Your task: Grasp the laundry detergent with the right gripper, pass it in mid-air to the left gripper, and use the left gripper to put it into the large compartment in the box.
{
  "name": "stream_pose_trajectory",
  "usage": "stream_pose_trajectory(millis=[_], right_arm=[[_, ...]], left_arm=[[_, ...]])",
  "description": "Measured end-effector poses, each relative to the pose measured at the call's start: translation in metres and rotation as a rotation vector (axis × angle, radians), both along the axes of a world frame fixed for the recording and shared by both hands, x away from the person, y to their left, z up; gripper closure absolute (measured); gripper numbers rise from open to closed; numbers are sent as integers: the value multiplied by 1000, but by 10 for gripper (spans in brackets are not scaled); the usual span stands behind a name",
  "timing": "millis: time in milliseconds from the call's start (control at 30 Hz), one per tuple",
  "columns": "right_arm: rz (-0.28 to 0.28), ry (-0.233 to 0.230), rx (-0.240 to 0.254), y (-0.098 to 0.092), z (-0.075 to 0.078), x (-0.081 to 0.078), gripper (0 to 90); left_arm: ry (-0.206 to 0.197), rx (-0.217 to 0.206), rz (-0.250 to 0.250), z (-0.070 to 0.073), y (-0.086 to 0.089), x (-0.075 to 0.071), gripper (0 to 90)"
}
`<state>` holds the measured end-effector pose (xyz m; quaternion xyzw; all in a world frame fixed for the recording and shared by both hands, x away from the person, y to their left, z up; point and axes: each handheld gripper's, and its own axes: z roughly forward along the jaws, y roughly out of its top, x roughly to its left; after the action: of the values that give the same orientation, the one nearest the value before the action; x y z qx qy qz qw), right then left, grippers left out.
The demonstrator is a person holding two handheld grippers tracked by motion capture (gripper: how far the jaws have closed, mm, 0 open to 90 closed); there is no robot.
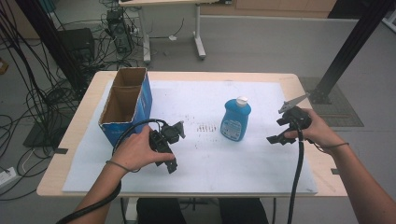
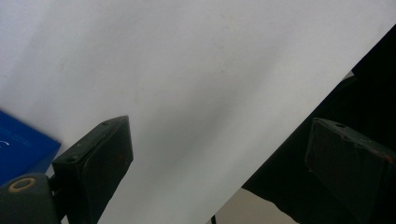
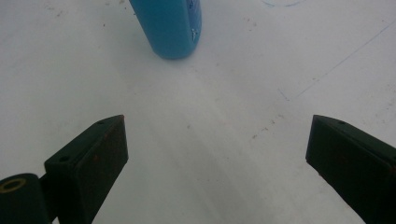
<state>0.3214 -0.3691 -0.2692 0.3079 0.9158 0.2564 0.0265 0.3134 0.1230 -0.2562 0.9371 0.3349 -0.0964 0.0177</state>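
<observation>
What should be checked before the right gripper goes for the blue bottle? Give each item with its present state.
1. Right gripper open wide, nothing between its jaws: ok.
2. Blue bottle upright on the white mat, white cap on: ok.
3. Path from right gripper to bottle free: ok, only bare mat lies between them in the right gripper view.
4. Left gripper open and holding nothing: ok.
5. Cardboard box open on top, at the mat's far left: ok.
6. Room inside the box: cannot tell, its floor is in shadow.
</observation>
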Motion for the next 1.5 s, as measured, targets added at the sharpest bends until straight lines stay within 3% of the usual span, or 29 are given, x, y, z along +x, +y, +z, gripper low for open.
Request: stream_pose_trajectory(millis=[1500], right_arm=[[-1,-53,152,-12,-41,-16,44]], left_arm=[[5,6,-6,-3,-4,-1,78]])
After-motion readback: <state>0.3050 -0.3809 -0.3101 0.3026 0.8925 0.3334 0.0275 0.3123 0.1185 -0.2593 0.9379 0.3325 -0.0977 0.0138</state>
